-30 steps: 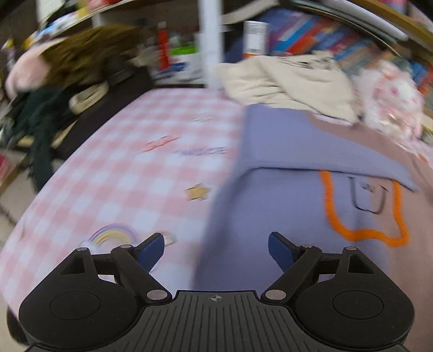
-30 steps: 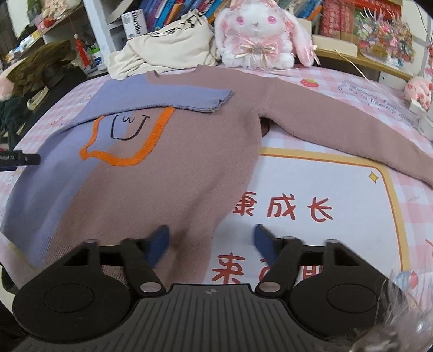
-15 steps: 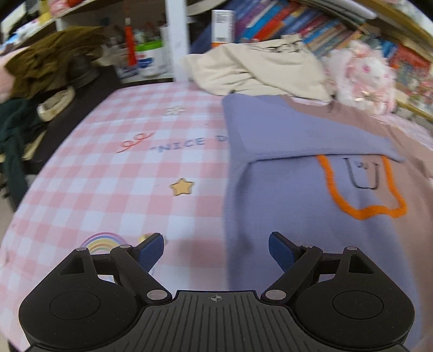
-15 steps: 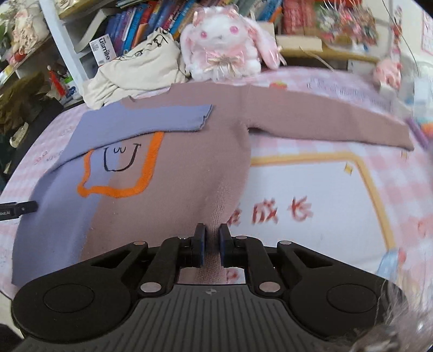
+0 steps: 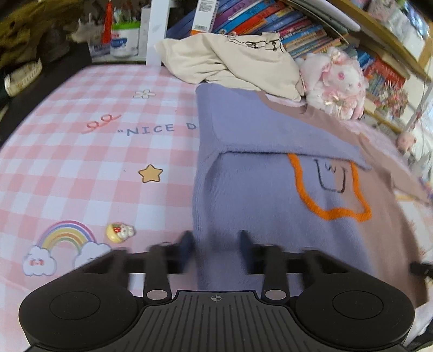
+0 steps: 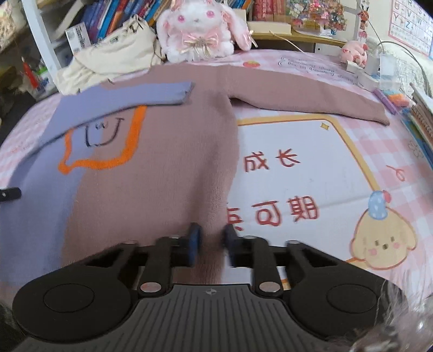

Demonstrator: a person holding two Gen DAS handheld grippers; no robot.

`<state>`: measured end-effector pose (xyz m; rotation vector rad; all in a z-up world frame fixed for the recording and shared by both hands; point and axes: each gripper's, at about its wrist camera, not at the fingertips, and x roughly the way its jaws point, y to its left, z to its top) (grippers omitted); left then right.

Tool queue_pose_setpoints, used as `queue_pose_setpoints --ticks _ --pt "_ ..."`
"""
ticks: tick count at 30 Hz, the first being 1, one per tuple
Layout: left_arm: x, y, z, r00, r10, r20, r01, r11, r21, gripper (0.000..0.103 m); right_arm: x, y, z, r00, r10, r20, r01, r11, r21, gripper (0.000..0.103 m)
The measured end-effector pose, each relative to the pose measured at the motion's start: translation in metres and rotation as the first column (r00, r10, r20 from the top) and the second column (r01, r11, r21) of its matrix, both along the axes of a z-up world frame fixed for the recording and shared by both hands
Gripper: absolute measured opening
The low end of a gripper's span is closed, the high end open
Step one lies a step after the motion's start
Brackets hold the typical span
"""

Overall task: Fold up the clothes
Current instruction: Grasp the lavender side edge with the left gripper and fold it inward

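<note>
A purple and brown sweater [image 6: 151,168] with an orange outline lies flat on the pink checked cloth; its purple sleeve [image 6: 130,94] is folded across the chest and its brown sleeve [image 6: 311,94] stretches out to the right. My right gripper [image 6: 211,243] is pinched on the brown hem at the sweater's lower right corner. My left gripper [image 5: 216,249] straddles the purple hem [image 5: 243,216] at the lower left corner, jaws blurred and partly closed with cloth between them.
A cream garment [image 6: 108,59] and a pink plush rabbit [image 6: 200,29] lie behind the sweater. Bookshelves [image 5: 270,24] stand at the back. Notebooks and pens [image 6: 406,108] lie at the right edge. Dark clothes [image 5: 27,40] pile at the far left.
The right gripper has closed on the brown hem. The left gripper has moved right onto the purple hem and its jaws have narrowed.
</note>
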<state>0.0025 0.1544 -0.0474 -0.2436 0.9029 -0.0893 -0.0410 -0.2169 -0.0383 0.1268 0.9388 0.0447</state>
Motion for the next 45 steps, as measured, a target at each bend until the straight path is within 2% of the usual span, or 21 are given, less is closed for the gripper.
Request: queue_pose_setpoints --ticks 2,5,11,28,40,42,44,45 --pt "0.004 0.007 -0.002 1.0 0.027 -0.009 -0.027 0.999 -0.03 0.005 0.001 0.006 -0.001 1.0 -0.016 0.01 0.017 1.0 -0.007 0.014" --pt "0.006 0.02 -0.004 0.999 0.053 -0.003 -0.053 0.997 -0.058 0.005 0.003 0.015 -0.001 1.0 -0.01 0.02 0.011 1.0 -0.014 0.014" --pt "0.009 0.028 -0.003 1.0 0.022 0.002 -0.022 0.999 -0.029 0.005 0.006 0.025 -0.003 0.999 -0.001 0.032 0.002 1.0 -0.02 0.014" --pt "0.014 0.036 -0.006 1.0 -0.015 0.02 0.016 0.999 -0.037 0.008 0.0 0.031 -0.005 0.999 -0.029 0.043 0.031 0.999 -0.036 0.015" --pt "0.026 0.034 -0.008 0.996 -0.077 0.053 0.077 0.997 0.004 0.007 -0.003 0.04 -0.005 0.996 -0.072 0.056 0.075 0.996 -0.052 0.018" --pt "0.025 0.035 -0.007 0.995 -0.079 0.053 0.079 0.997 0.004 0.008 -0.003 0.04 -0.005 0.995 -0.085 0.057 0.088 0.995 -0.056 0.02" --pt "0.024 0.036 -0.006 0.996 -0.079 0.052 0.079 0.997 0.003 0.009 -0.006 0.041 -0.003 0.992 -0.112 0.059 0.115 0.992 -0.054 0.035" --pt "0.024 0.037 -0.005 0.996 -0.079 0.051 0.079 0.997 0.003 0.01 -0.008 0.041 -0.002 0.99 -0.128 0.063 0.131 0.99 -0.049 0.046"
